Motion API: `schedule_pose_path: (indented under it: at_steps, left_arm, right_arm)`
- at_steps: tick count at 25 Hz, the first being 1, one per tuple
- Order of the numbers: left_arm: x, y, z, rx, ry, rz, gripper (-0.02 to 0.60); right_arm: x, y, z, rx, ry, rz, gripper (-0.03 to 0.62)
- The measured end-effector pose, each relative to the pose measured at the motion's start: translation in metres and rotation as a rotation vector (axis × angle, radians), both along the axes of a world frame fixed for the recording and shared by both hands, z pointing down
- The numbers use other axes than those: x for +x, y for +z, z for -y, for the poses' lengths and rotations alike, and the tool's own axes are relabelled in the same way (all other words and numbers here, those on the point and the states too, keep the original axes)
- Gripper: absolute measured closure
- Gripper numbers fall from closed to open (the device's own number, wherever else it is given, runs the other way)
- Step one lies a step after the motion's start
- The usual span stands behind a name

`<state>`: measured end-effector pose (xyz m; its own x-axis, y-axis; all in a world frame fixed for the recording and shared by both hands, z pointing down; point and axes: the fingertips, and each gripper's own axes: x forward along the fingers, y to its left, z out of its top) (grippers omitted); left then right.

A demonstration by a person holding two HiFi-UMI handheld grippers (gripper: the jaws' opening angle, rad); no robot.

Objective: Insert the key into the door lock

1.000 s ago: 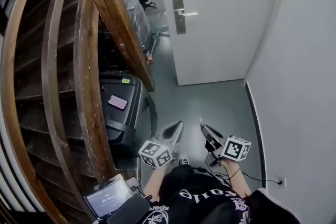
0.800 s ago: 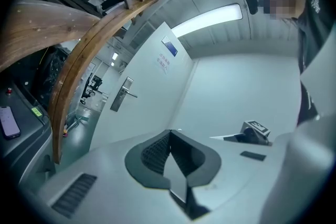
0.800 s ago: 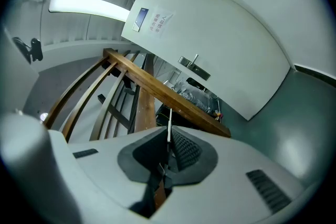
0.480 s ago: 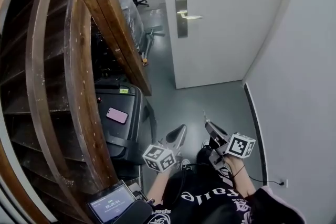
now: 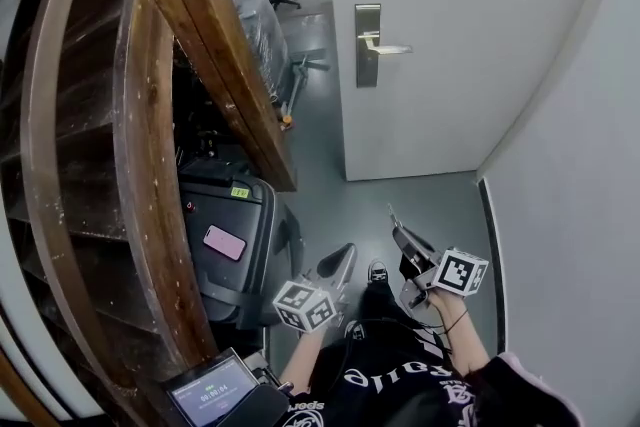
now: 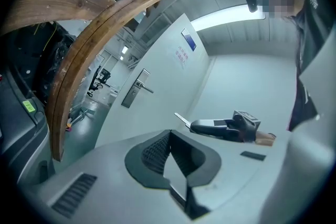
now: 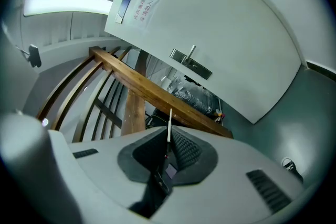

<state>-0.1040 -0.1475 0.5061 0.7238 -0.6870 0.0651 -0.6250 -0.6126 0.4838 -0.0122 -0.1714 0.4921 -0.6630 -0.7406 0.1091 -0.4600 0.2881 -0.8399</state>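
Right gripper (image 5: 398, 231) pinches the key (image 7: 169, 122), its blade sticking out past the clamped jaws, low in front of the person's legs. Left gripper (image 5: 343, 253) is just beside it, jaws pressed together on nothing. A pink phone (image 5: 224, 242) lies on a black case (image 5: 262, 233) at left. Farther off is the white door (image 5: 450, 85); its lock plate (image 5: 367, 65) and handle (image 5: 395, 48) are well apart from the key.

We see a matt white door (image 5: 470, 65) with a brushed metal lock plate (image 5: 367, 45), rough scuffed wooden stair beams (image 5: 210, 35), and a thin metal key (image 7: 169, 124)
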Motion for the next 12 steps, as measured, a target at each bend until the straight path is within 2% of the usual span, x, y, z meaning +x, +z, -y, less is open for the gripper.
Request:
schedule_pose_path:
  at_steps: [5, 9, 12]
  left_arm:
    - [0.023, -0.002, 0.081, 0.008, -0.025, 0.009, 0.577]
    - [0.046, -0.015, 0.141, 0.036, -0.027, 0.021, 0.577]
    - [0.057, -0.02, 0.178, 0.05, -0.046, 0.033, 0.577]
  right_arm:
    - [0.022, -0.002, 0.089, 0.006, 0.008, 0.02, 0.557]
    - [0.041, -0.012, 0.159, 0.015, 0.006, 0.086, 0.557]
    - [0.054, -0.015, 0.21, 0.02, 0.003, 0.077, 0.557]
